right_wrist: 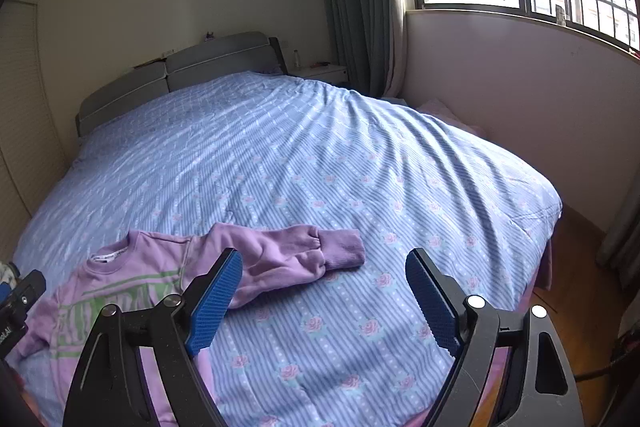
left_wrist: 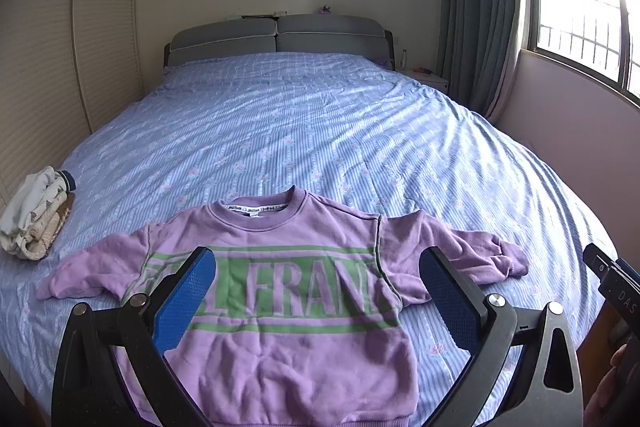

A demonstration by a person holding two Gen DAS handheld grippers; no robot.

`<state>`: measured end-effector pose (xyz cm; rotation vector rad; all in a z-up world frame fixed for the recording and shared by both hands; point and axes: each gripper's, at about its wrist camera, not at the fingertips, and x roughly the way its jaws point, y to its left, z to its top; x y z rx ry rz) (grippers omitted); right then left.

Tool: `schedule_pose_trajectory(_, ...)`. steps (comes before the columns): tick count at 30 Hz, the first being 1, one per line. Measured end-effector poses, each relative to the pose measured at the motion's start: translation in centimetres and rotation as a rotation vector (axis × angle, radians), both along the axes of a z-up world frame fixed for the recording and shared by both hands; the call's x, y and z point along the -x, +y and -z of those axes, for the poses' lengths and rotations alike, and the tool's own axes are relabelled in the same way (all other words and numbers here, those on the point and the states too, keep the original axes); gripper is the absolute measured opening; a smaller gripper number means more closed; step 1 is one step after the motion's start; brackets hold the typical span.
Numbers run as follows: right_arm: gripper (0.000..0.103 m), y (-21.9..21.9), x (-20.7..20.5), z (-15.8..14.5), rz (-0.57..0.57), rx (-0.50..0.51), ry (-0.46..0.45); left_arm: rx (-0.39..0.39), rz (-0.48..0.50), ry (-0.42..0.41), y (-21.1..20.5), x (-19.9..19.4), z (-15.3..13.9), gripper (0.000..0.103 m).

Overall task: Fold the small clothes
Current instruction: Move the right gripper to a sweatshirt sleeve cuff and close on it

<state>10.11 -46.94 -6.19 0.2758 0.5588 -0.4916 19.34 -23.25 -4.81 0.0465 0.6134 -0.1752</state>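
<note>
Left wrist view looks up a wide bed covered in a blue striped quilt with small pink roses (left_wrist: 320, 131), and the small lilac cotton sweatshirt with a green printed band across its chest (left_wrist: 288, 311) lies face up near the foot edge of that bed, collar toward the grey padded headboard (left_wrist: 276, 35), hem toward the camera. It is spread flat with both sleeves out to the sides, which reads as a garment laid ready for its first fold and not yet folded. The left gripper (left_wrist: 316, 299) hangs above the chest print with its blue-padded fingers (left_wrist: 184, 299) well apart and nothing between them; placed over the body like this, it seems set to come down on the hem or a side seam.

From the right wrist view, the right gripper (right_wrist: 324, 295) stands beside the sweatshirt on that side, over bare quilt near the bed's foot edge, its jaws likewise spread and empty. The ribbed cuff of the sleeve (right_wrist: 340, 251) lies just ahead of its fingers, so my guess is the sleeve is its target, to be folded in across the chest.

Near the left edge of the bed rests a small pile of folded pale printed clothes (left_wrist: 34, 219), apparently where finished pieces are set aside, clear of the working patch
</note>
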Motion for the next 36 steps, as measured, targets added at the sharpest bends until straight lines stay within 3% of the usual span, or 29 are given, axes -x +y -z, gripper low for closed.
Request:
schedule_pose_trajectory(6, 0.055, -4.9, -3.6, 4.0, 0.04, -0.136, 0.034, -0.029, -0.007, 0.021, -4.0, -3.2, 2.2, 0.103)
schedule_pose_trajectory(9, 0.05, -6.7, -5.4, 6.1, 0.057, -0.195, 0.055, -0.039, -0.015, 0.02, -5.4, -4.5, 2.9, 0.103)
schedule_pose_trajectory(19, 0.05, -10.8, -10.1, 12.3, 0.117, -0.298, 0.14, -0.084, -0.045, 0.047, -8.0, -9.3, 6.1, 0.103)
schedule_pose_trajectory(21, 0.046, -11.1, -10.7, 13.3, 0.113, -0.309, 0.161, -0.091, -0.052, 0.062, -8.3, -10.0, 6.8, 0.103)
schedule_pose_trajectory(31, 0.032, -11.5, -13.1, 16.2, 0.035, -0.366, 0.193, -0.105, -0.057, 0.1, -8.3, -11.5, 8.7, 0.103)
schedule_pose_trajectory(33, 0.02, -11.8, -12.9, 16.3, 0.033, -0.374, 0.178, -0.104, -0.062, 0.102, -8.0, -11.6, 8.7, 0.103)
schedule_pose_trajectory(36, 0.012, -12.4, -12.3, 15.5, 0.031, -0.394, 0.137, -0.099, -0.073, 0.102, -7.2, -11.5, 8.4, 0.103)
